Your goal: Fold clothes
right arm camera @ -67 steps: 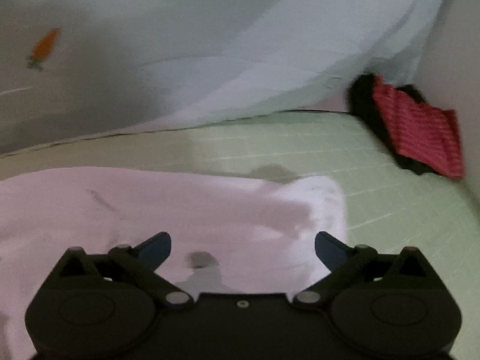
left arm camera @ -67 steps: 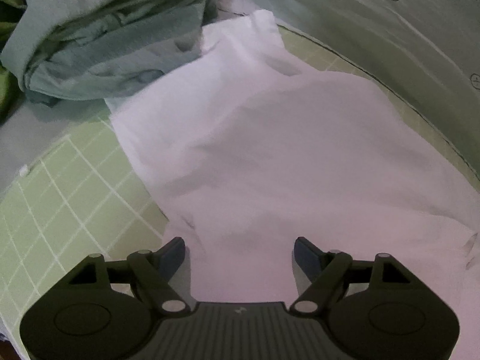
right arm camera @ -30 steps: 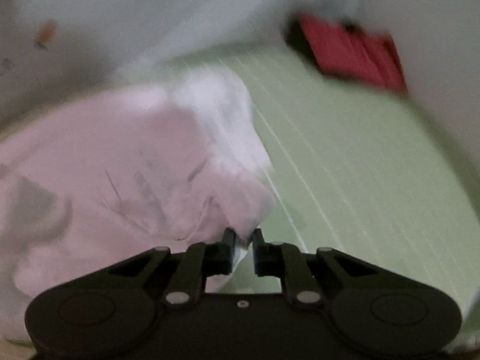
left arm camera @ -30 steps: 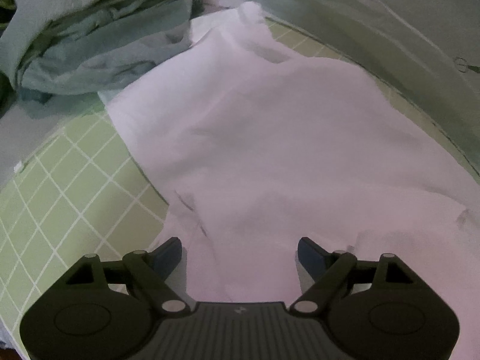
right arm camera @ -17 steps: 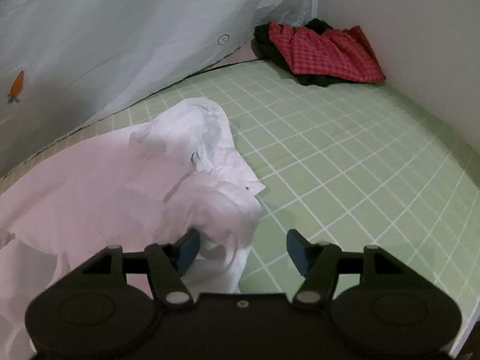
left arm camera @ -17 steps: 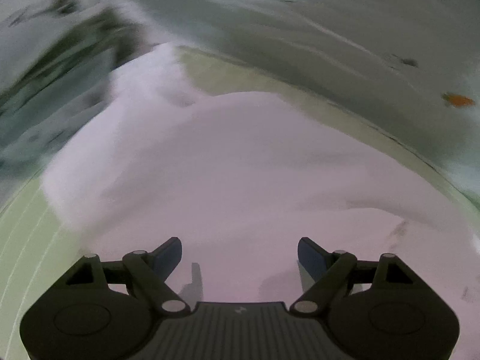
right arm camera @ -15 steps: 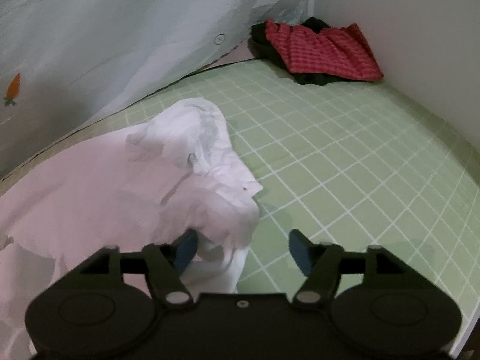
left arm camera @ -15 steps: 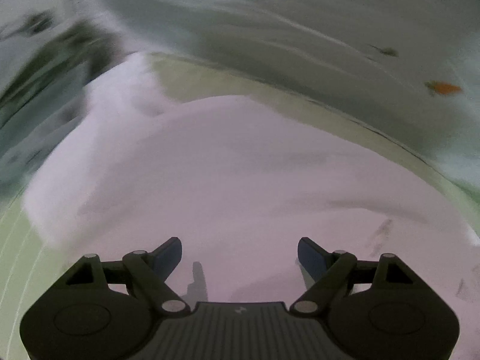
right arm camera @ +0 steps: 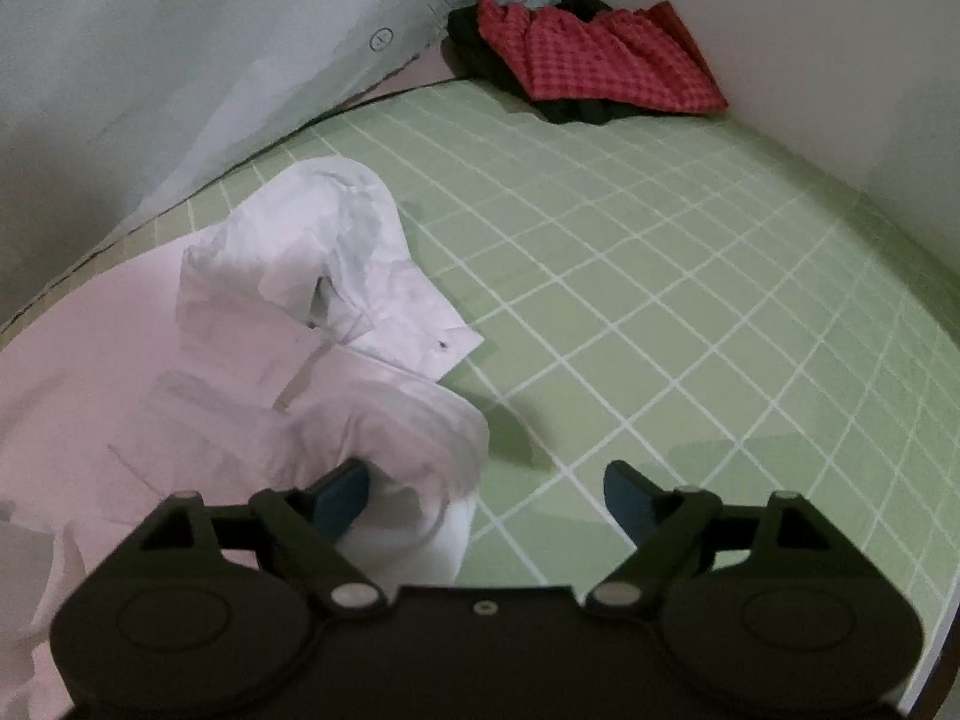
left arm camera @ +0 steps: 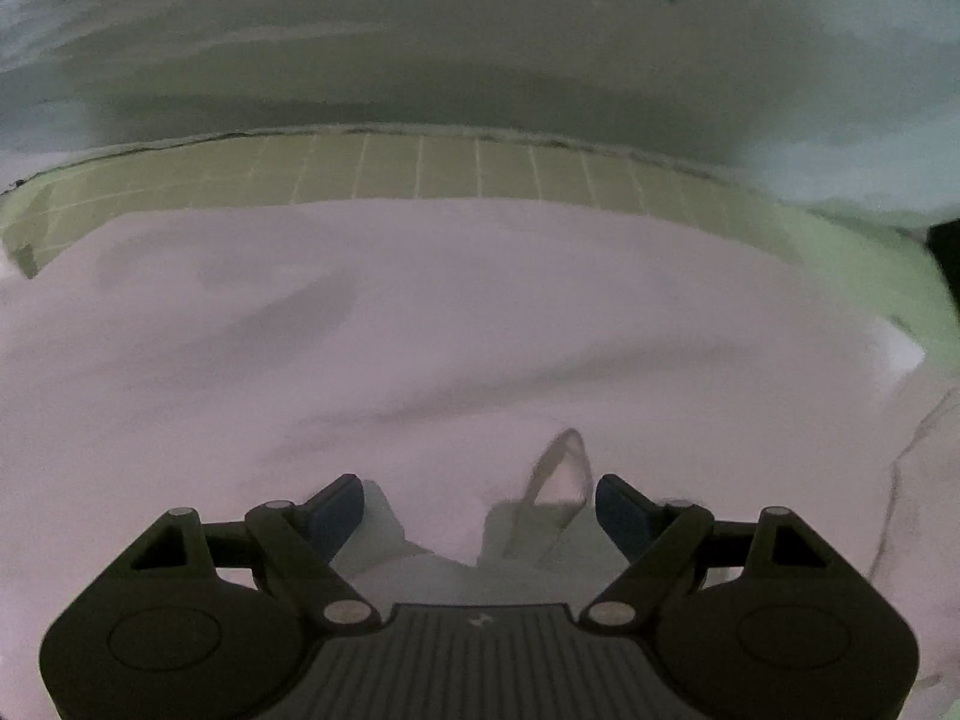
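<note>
- The left tongs [left arm camera: 479,501] stand wide open over the white garment [left arm camera: 456,324] and hold nothing.
- The right tongs [right arm camera: 480,495] are also wide open and empty; the garment's bunched edge [right arm camera: 384,420] lies by their left finger.
- The garment lies on the green grid mat [right arm camera: 690,312].
- A red checked cloth [right arm camera: 600,60] lies at 1 o'clock, well apart.

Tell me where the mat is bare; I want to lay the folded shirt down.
The green grid mat lies bare between the white shirt, the red checked cloth in the far corner and the wall. The shirt's side is crowded, apart from a thin strip along the backdrop sheet.
</note>
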`<state>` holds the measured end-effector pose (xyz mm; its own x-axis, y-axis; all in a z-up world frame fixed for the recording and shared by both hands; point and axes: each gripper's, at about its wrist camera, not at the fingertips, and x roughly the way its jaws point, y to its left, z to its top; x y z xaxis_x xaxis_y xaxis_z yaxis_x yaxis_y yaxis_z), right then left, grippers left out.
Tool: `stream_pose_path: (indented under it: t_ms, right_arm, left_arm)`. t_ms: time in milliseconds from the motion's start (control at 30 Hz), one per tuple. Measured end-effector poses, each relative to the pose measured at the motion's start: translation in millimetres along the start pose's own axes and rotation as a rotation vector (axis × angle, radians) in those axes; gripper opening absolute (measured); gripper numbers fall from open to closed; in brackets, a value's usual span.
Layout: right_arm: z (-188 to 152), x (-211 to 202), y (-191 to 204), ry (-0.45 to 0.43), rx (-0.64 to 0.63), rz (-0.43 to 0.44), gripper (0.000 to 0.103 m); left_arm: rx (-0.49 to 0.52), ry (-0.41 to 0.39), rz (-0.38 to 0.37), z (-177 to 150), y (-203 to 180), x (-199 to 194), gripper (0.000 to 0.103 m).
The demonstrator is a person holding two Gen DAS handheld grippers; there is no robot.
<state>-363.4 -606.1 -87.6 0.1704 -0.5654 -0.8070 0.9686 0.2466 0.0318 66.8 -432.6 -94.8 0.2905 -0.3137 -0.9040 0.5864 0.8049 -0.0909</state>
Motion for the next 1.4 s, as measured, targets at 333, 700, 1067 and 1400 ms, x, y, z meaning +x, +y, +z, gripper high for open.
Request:
stream_pose_path:
  t_ms: [333,700,1067,1400]
  right_arm:
    - [-9,-4,-2,0.002,0.02,0.0,0.09]
    - [-35,-23,-6,0.008,-0.02,0.039,0.09]
    - [-69,-60,15,-0.007,-0.039,-0.019,0.09]
    - [-120,-96,43,-0.005,-0.002,-0.002,0.103]
  left_arm:
    - [-0.206,-0.186,0.0,-20,77,-74,0.006]
    - [-0.628,-0.295,0.277,-164,232,-195,0.006]
    - [-0.71,-0.332,0.455,-224,310,-251,0.005]
    - [-0.685,-0.285,0.391,-203,349,-243,0.042]
